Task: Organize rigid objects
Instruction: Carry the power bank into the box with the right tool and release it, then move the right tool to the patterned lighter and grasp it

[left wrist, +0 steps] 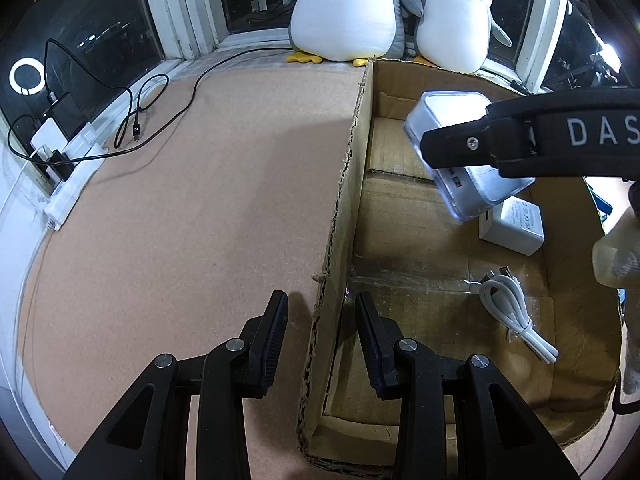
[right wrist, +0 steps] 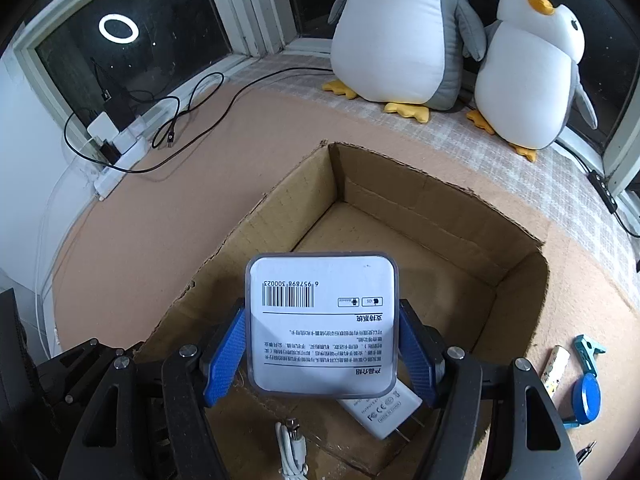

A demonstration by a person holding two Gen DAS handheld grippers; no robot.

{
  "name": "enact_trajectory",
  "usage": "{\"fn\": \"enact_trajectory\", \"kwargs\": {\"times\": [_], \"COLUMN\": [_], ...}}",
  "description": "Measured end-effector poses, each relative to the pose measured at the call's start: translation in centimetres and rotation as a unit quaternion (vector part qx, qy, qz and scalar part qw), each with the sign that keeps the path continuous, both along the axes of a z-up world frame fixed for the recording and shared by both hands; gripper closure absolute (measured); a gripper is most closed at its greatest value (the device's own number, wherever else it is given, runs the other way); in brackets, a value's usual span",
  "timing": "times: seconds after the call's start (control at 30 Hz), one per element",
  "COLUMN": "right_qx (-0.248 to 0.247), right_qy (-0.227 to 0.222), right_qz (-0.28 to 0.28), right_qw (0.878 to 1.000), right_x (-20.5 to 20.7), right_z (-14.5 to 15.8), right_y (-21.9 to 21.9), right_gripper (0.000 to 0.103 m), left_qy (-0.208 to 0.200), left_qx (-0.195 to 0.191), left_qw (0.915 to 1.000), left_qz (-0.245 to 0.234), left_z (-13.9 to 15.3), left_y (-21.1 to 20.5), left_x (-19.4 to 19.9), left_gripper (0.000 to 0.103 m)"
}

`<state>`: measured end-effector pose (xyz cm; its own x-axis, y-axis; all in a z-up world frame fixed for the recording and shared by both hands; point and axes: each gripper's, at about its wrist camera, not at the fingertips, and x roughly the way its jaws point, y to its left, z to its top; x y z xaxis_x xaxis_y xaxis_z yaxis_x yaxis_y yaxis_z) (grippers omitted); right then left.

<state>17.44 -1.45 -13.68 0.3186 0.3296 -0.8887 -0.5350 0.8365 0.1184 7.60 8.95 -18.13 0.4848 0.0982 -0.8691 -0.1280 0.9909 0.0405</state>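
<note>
Two items already lie in the cardboard box (right wrist: 516, 292): a white charger (left wrist: 514, 226) and coiled cable (left wrist: 516, 312). My right tongs (right wrist: 322, 354) clamp the clear-cased packet (right wrist: 322, 320) directly above them, label up. Left tongs (left wrist: 322, 340) gape, straddling the box wall.

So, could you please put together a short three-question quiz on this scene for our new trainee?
1. True or false: the right claw is shut on the clear-cased box.
2. Which item already lies in the cardboard box? A) white charger B) blue clip C) plush penguin
3. Fill in: the left claw straddles the box's ____ wall.

Key: 1 true; 2 A, the white charger, beside a white cable; 3 left.
</note>
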Motion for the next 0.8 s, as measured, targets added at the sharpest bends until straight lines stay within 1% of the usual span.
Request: {"fn": "enact_trajectory", "kwargs": {"times": [0.03, 0.13, 0.27, 0.43, 0.63, 0.8], "right_qx": [0.005, 0.012, 0.013, 0.028, 0.053, 0.073], "right_qy": [0.004, 0.003, -0.005, -0.011, -0.025, -0.033], "right_qz": [0.002, 0.001, -0.004, -0.016, -0.039, -0.075], "right_qw": [1.0, 1.0, 1.0, 0.999, 0.997, 0.994], "right_x": [0.1, 0.1, -0.1, -1.2, -3.5, -5.1], "right_z": [0.0, 0.3, 0.7, 2.0, 4.7, 6.7], "right_y": [0.0, 0.1, -0.1, -1.9, -6.4, -12.2], "right_gripper": [0.035, 0.027, 0.027, 0.027, 0.027, 0.027], "left_qy": [0.0, 0.001, 0.0, -0.002, -0.002, -0.002], "left_qx": [0.0, 0.001, 0.001, 0.002, 0.003, 0.004], "left_qw": [1.0, 1.0, 1.0, 1.0, 1.0, 1.0], "left_qz": [0.0, 0.001, 0.0, 0.001, 0.0, -0.001], "left_z": [0.0, 0.0, -0.1, -0.1, -0.1, -0.1], "left_y": [0.0, -0.1, -0.1, -0.1, 0.0, 0.0], "left_x": [0.0, 0.0, 0.0, -0.2, -0.2, -0.1], "left_gripper": [0.065, 0.065, 0.065, 0.065, 0.065, 0.065]}}
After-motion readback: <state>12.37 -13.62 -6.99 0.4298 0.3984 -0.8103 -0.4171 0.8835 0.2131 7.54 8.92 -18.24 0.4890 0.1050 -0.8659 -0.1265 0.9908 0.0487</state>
